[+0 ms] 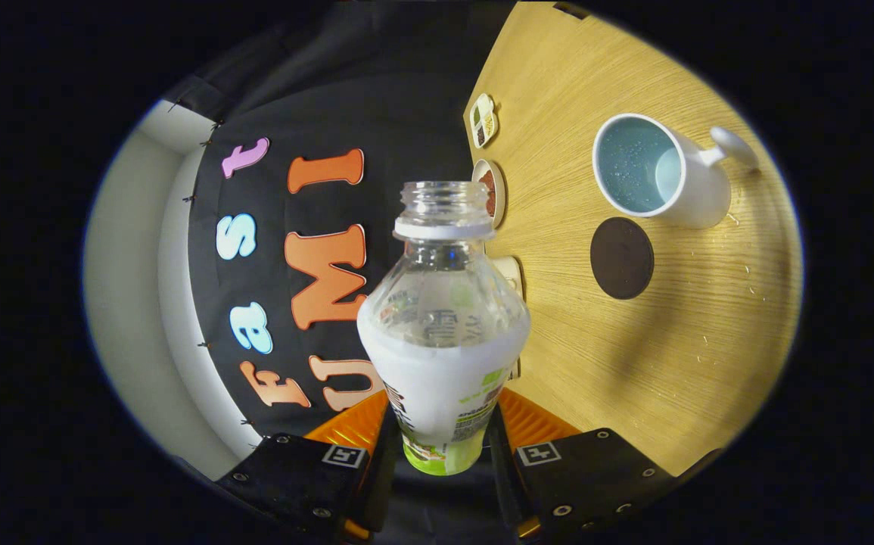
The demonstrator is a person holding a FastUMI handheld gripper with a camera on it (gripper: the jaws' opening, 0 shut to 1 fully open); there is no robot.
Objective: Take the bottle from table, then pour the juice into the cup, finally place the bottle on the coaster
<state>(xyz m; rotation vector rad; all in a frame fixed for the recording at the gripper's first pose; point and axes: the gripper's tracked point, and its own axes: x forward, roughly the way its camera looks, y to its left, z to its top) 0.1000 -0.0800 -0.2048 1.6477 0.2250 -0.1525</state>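
Note:
My gripper (444, 435) is shut on an uncapped clear bottle (444, 333) with a white and green label, both fingers pressing its lower body. The view is rolled, so the wooden table (633, 363) stands up along one side. The bottle's open neck points forward, and its clear upper part looks empty. Beyond the fingers, off to the side of the bottle, a white mug (660, 172) with a pale blue inside lies on the table, its handle pointing away from the bottle. A round dark coaster (621, 258) lies on the table close beside the mug, nearer to me.
Small flat pieces line the table's far edge behind the bottle: a rectangular one (483, 119), a round one (491, 193) and a pale one (511, 274) partly hidden by the bottle. A few pale specks are scattered on the wood near the mug.

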